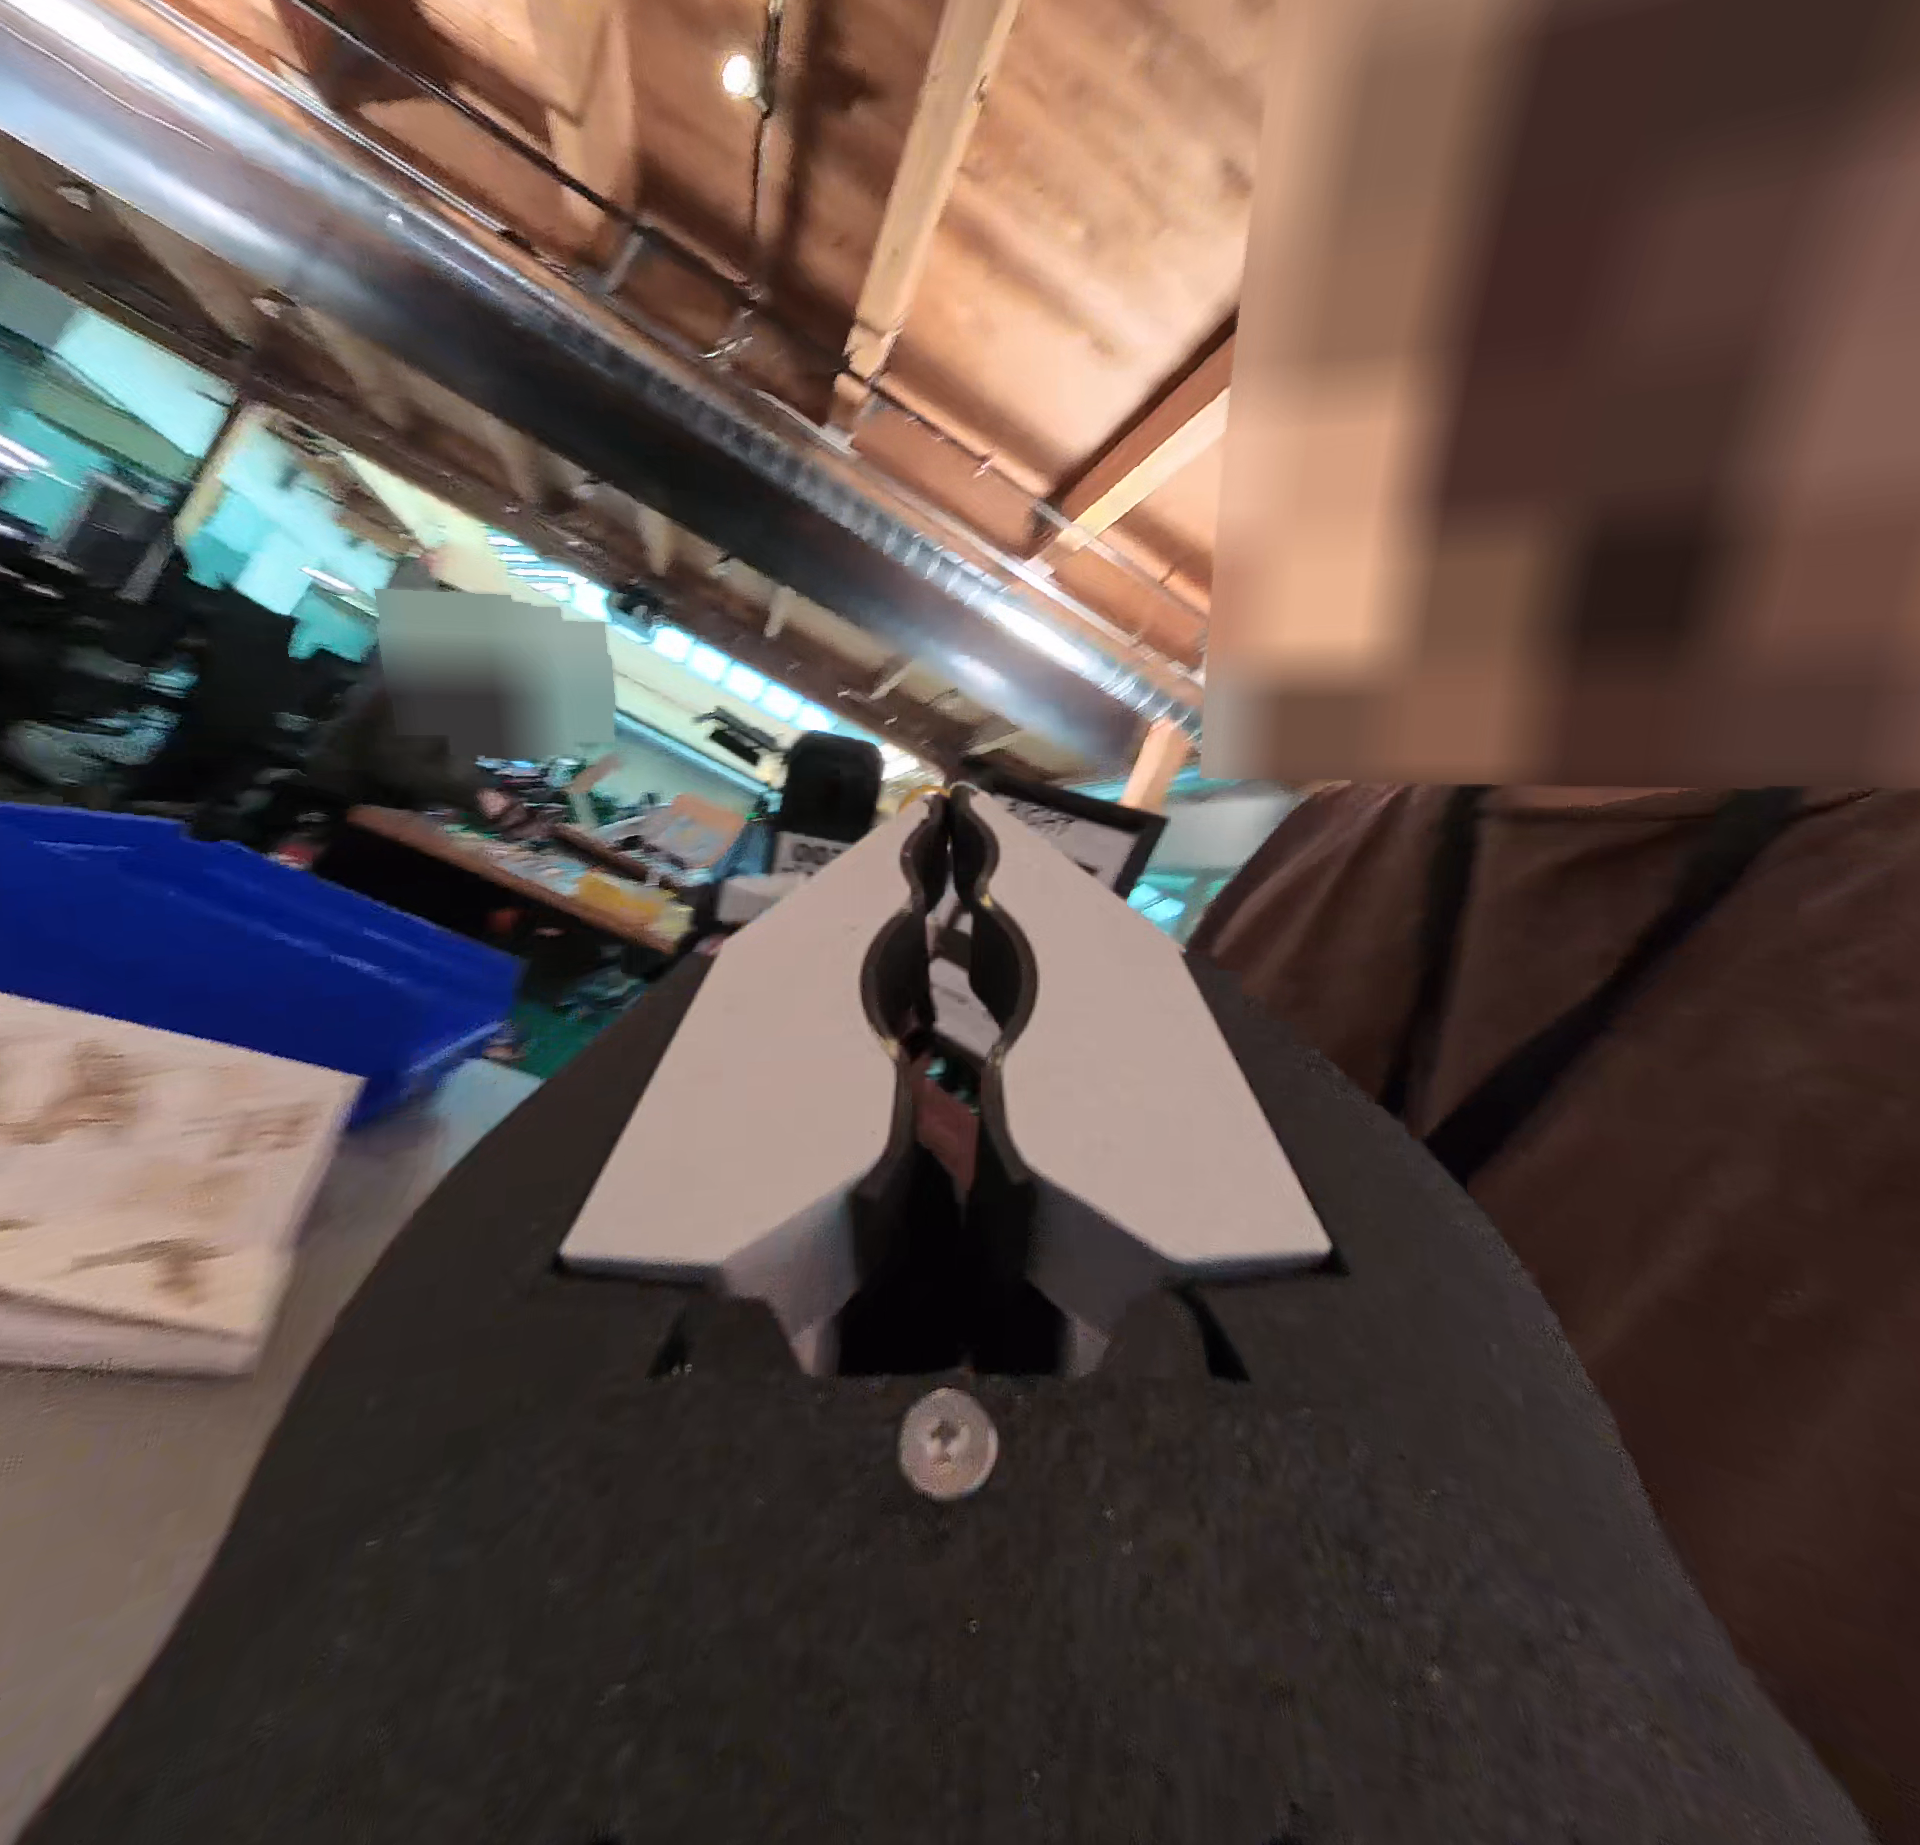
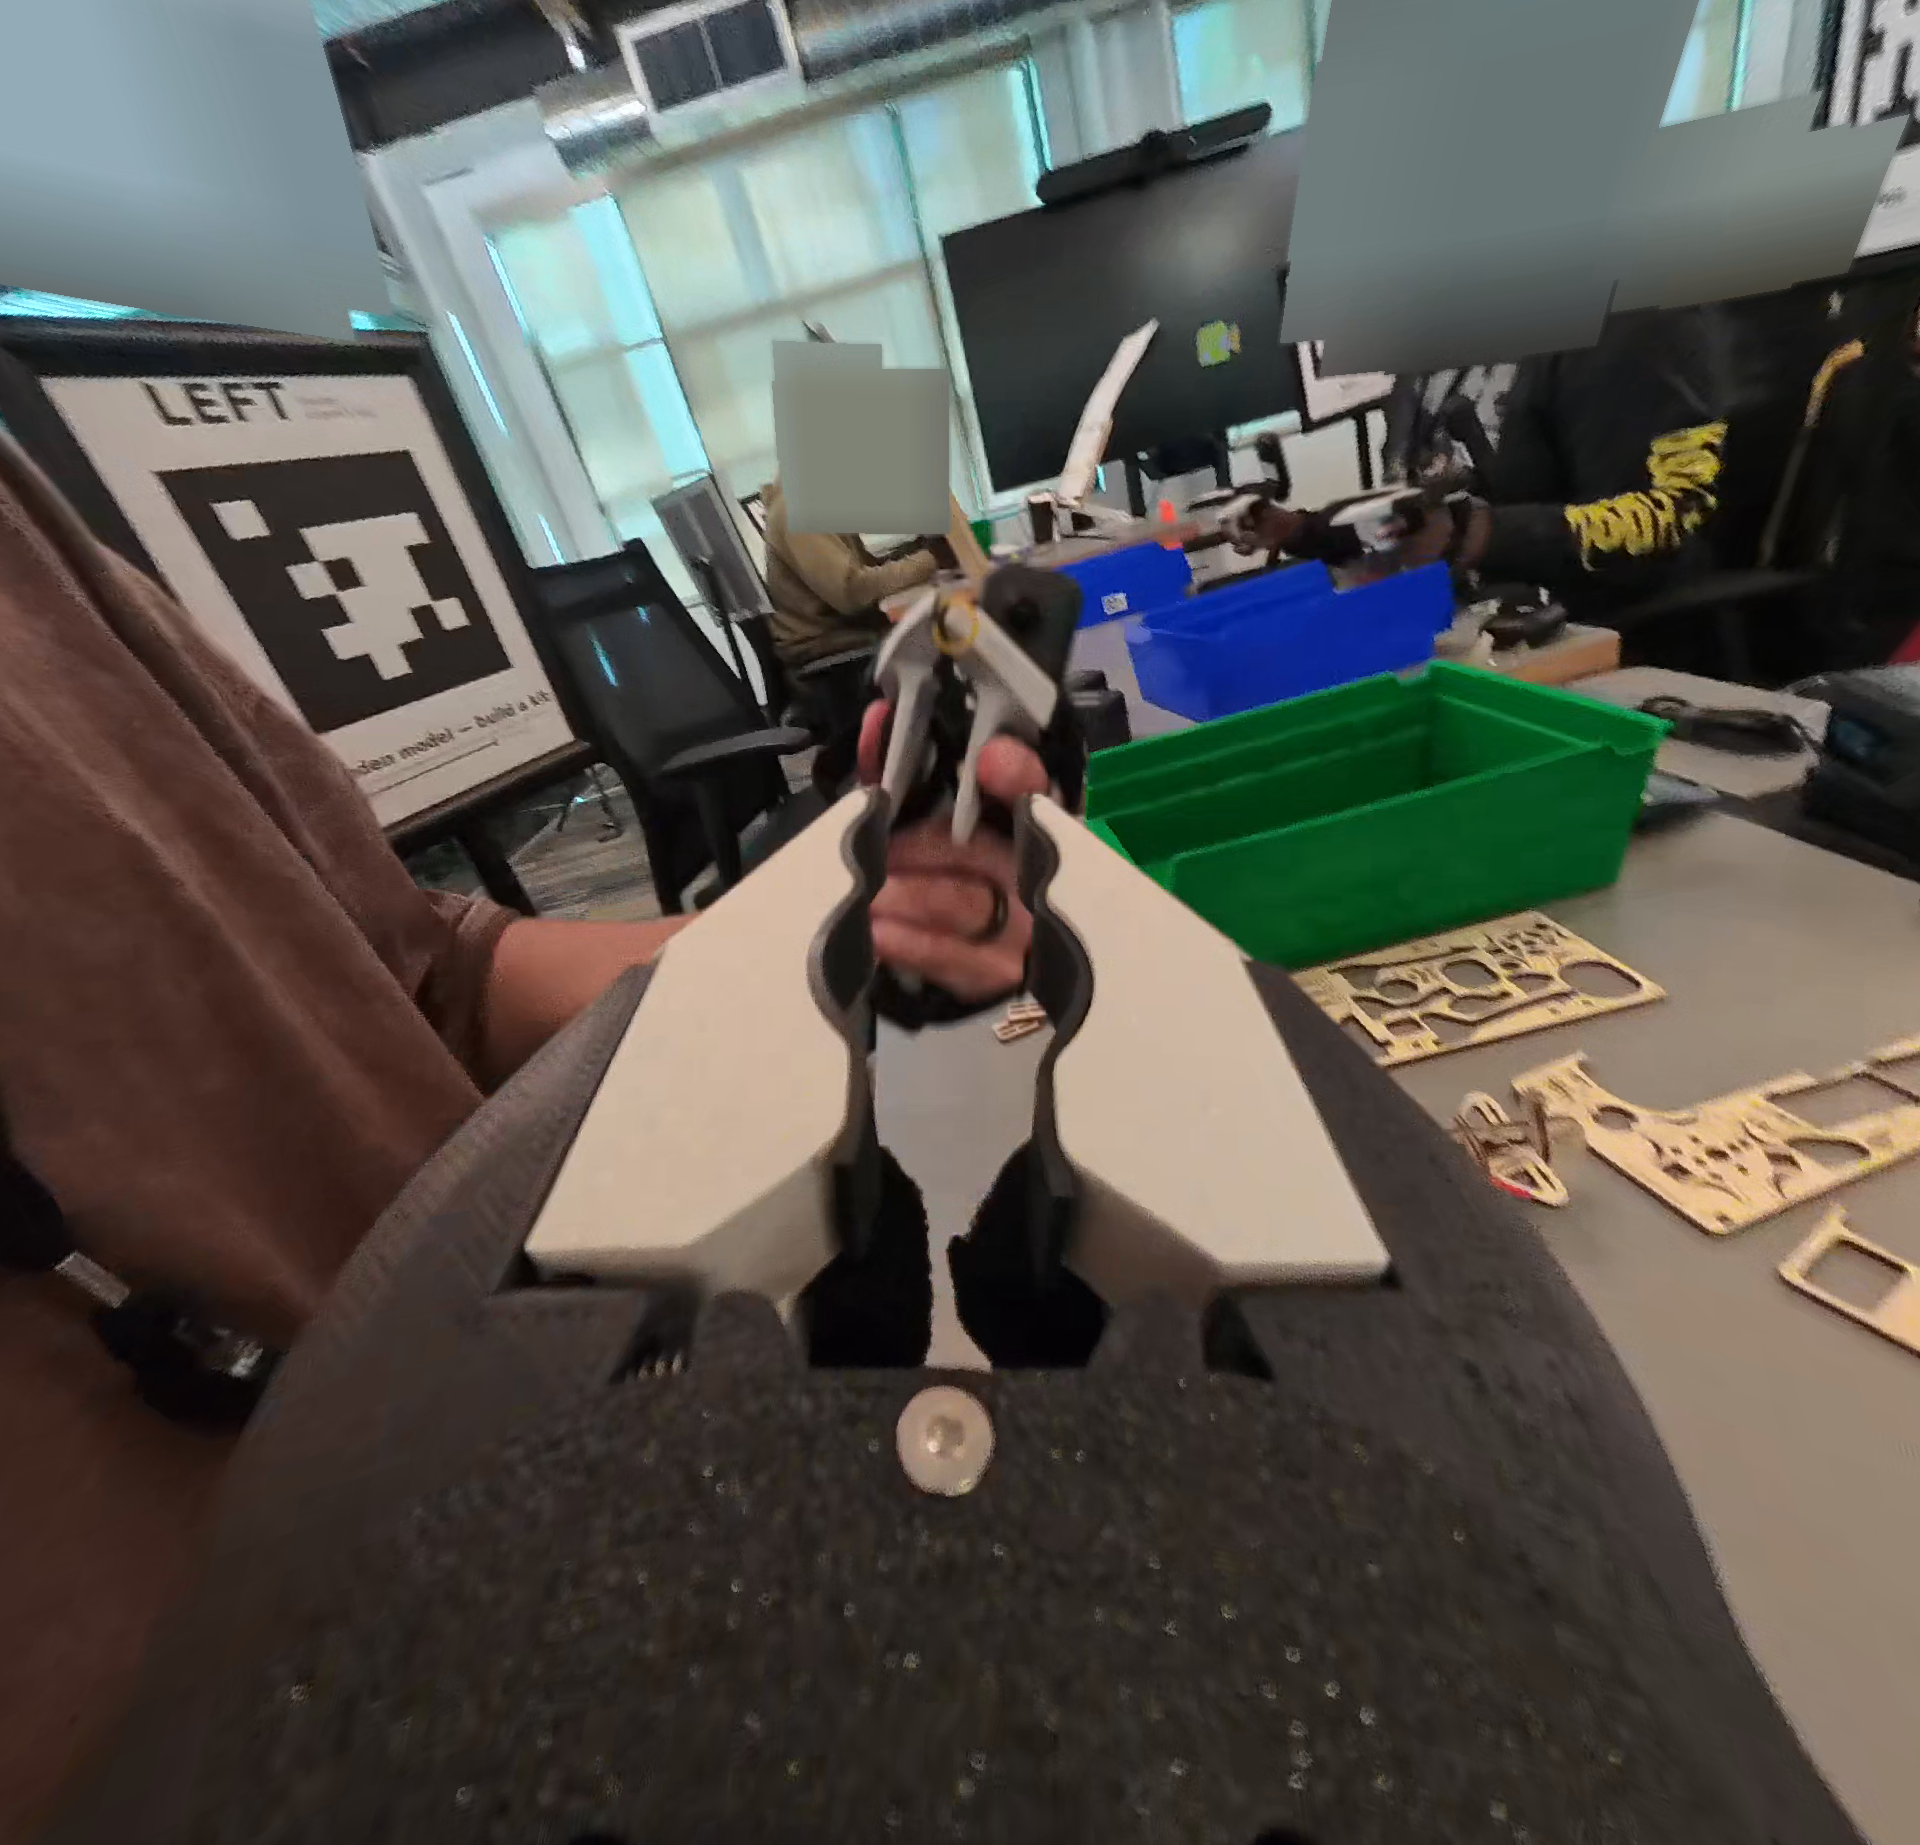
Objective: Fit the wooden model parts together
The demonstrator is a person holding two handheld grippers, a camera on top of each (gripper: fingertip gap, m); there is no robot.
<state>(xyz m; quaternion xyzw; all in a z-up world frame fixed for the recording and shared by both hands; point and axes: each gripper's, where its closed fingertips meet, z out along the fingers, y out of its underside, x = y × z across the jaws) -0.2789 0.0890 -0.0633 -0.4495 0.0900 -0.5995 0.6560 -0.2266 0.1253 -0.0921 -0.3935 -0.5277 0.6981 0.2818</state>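
Observation:
In the left wrist view my left gripper [image 1: 951, 800] points up toward the ceiling, its jaws almost closed on a small yellowish ring-shaped piece [image 1: 941, 788]. The right wrist view shows that gripper [image 2: 951, 619] from the front, held by a hand [image 2: 940, 912], with the ring [image 2: 954, 623] at its tips. My right gripper [image 2: 951, 827] is open and empty, aimed at the left gripper from a short way off. Laser-cut wooden sheets [image 2: 1475, 995] [image 2: 1756, 1141] lie on the grey table [image 2: 1662, 1432] to the right, with a small part-built wooden piece [image 2: 1507, 1156] beside them.
Green bins [image 2: 1403, 819] stand behind the sheets, with blue bins [image 2: 1288, 632] farther back. A small wooden piece [image 2: 1018, 1021] lies on the table. A marker board [image 2: 312, 569] and the holder's brown shirt [image 2: 208, 860] fill the left. People work at desks beyond. A blue bin [image 1: 208, 922] and stacked sheets [image 1: 135, 1172] lie left. Left tips to right tips: about 8 centimeters.

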